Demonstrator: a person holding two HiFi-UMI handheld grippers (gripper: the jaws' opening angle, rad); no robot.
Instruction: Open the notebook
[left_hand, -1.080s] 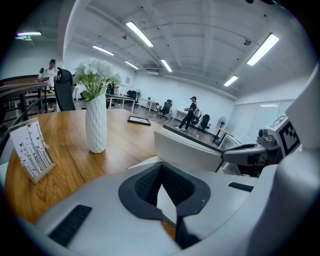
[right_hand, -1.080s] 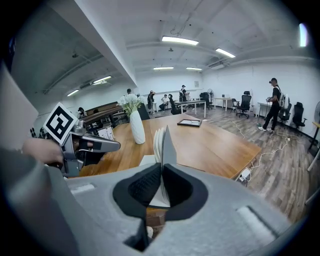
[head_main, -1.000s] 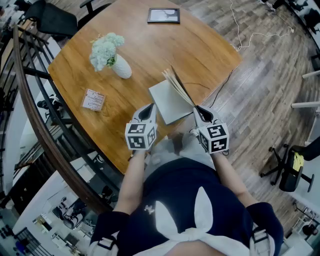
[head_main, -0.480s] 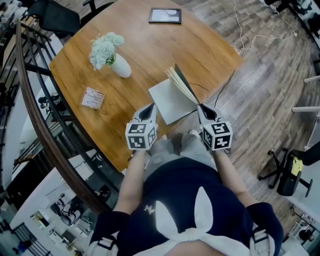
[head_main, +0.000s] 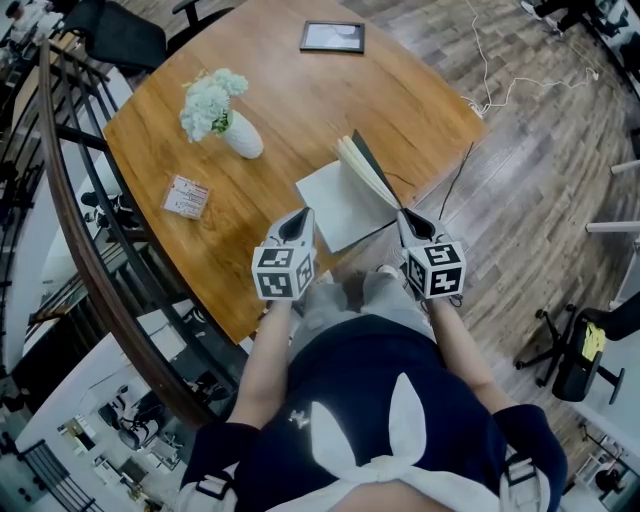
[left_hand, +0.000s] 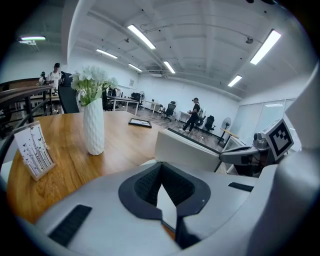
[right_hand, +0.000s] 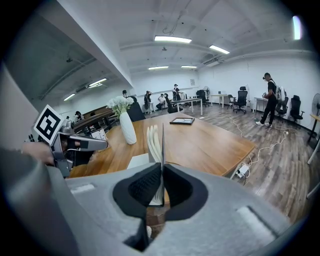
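Observation:
The notebook (head_main: 335, 205) lies on the wooden table (head_main: 300, 100) near its front edge, with a pale page facing up. Its dark cover (head_main: 375, 175) and a fan of pages stand raised along the right side. My right gripper (head_main: 405, 218) is shut on the cover's near edge; in the right gripper view the thin cover (right_hand: 162, 145) runs upright between the pads of that gripper (right_hand: 161, 172). My left gripper (head_main: 299, 222) is shut with its tips at the notebook's near left edge. In its own view, the white page (left_hand: 190, 150) shows beyond my left gripper (left_hand: 161, 182).
A white vase of pale flowers (head_main: 240, 135) stands behind the notebook to the left. A small printed card (head_main: 187, 198) stands at the table's left side and a dark picture frame (head_main: 332, 37) lies at the far edge. A cable (head_main: 480, 70) trails on the floor at right.
My right gripper has drifted a little to the right with the cover, so the cover and fanned pages stand slightly further open. The left gripper has stayed put.

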